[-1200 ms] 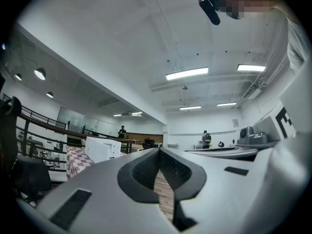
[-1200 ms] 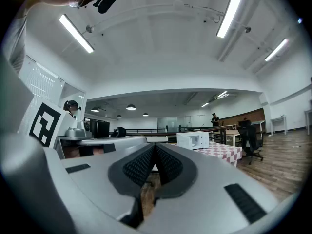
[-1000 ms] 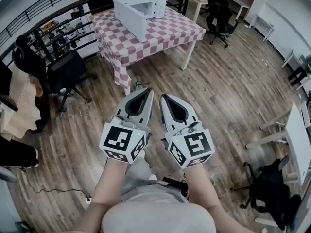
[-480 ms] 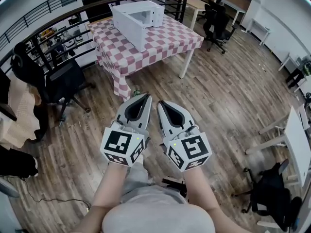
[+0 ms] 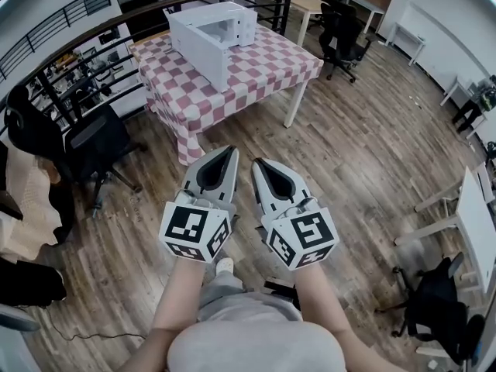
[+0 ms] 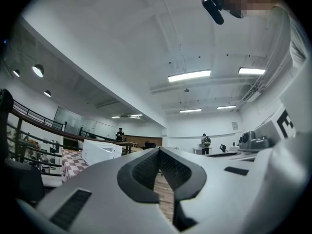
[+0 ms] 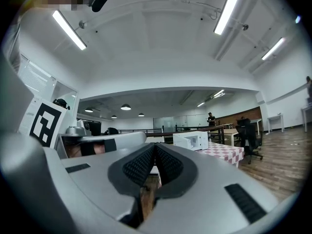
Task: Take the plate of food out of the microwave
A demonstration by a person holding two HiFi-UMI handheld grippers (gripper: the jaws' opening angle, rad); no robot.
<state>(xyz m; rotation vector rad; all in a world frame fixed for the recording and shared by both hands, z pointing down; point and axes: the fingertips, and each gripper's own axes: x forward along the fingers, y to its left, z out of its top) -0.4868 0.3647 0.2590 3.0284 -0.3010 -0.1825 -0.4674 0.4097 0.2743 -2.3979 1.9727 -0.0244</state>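
From the head view we see the left tool [image 5: 230, 150] and the right tool [image 5: 257, 163] held side by side over the wooden floor [image 5: 364, 153], each pointing forward, each with its jaws clenched tip to tip on nothing; the white microwave [image 5: 211, 28] stands well apart from them on the worktop [image 5: 263, 60], which wears a pink-and-white checked cloth; a dark railing [image 5: 93, 29] curves behind that worktop, and a black office chair [image 5: 94, 142] sits to its left; the plate of food we cannot make out from here. In the left gripper view the left tool [image 6: 159, 150] shows its ribbed pads pressed together at the tip with only floor visible through the gap behind them; the microwave [image 6: 101, 152] sits far off at left on the checked worktop [image 6: 72, 162]. In the right gripper view the right tool [image 7: 156, 145] is likewise clamped shut and empty; the microwave [image 7: 191, 139] stands just right of its tip in the distance, windowed front toward us, on the worktop [image 7: 225, 151]; the plate remains hidden from us.
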